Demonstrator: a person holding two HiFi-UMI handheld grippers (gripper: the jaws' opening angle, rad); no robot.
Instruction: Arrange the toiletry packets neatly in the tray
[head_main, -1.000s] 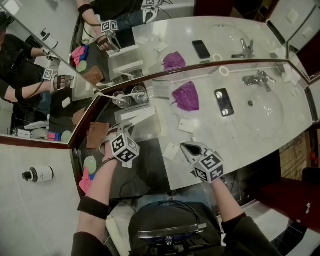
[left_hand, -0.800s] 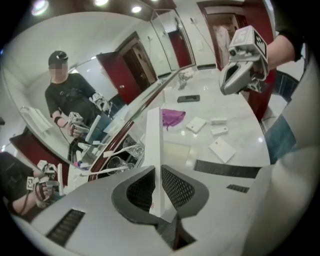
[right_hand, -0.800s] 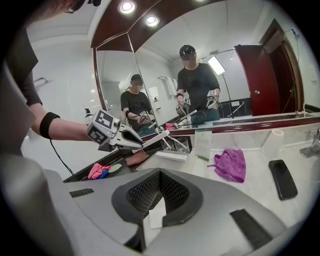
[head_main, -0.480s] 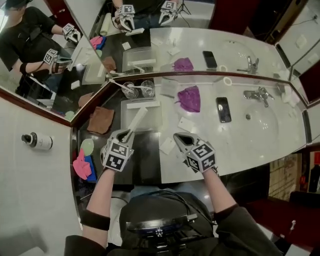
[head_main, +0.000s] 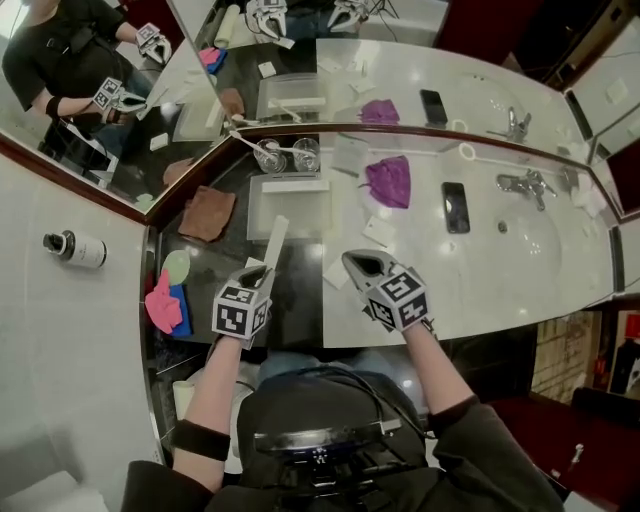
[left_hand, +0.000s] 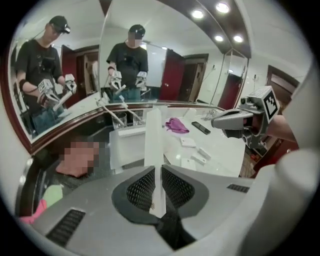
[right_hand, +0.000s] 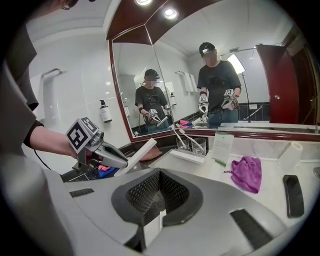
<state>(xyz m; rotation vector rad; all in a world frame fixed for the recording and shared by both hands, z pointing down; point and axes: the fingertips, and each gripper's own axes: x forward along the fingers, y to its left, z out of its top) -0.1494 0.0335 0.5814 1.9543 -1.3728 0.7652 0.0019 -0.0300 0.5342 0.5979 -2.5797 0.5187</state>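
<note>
Left gripper (head_main: 262, 272) clamped on long white packet (head_main: 277, 238). Packet's long axis points straight ahead, tip over near edge of tray (head_main: 305, 215). Right gripper (head_main: 352, 262) closed on small white piece (right_hand: 152, 225), farther from tray.

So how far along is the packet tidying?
Done: one long packet lies along the tray's back edge. In hand: the left gripper is shut on a second packet, pointing at the tray. Left: small packets loose on the counter.
</note>
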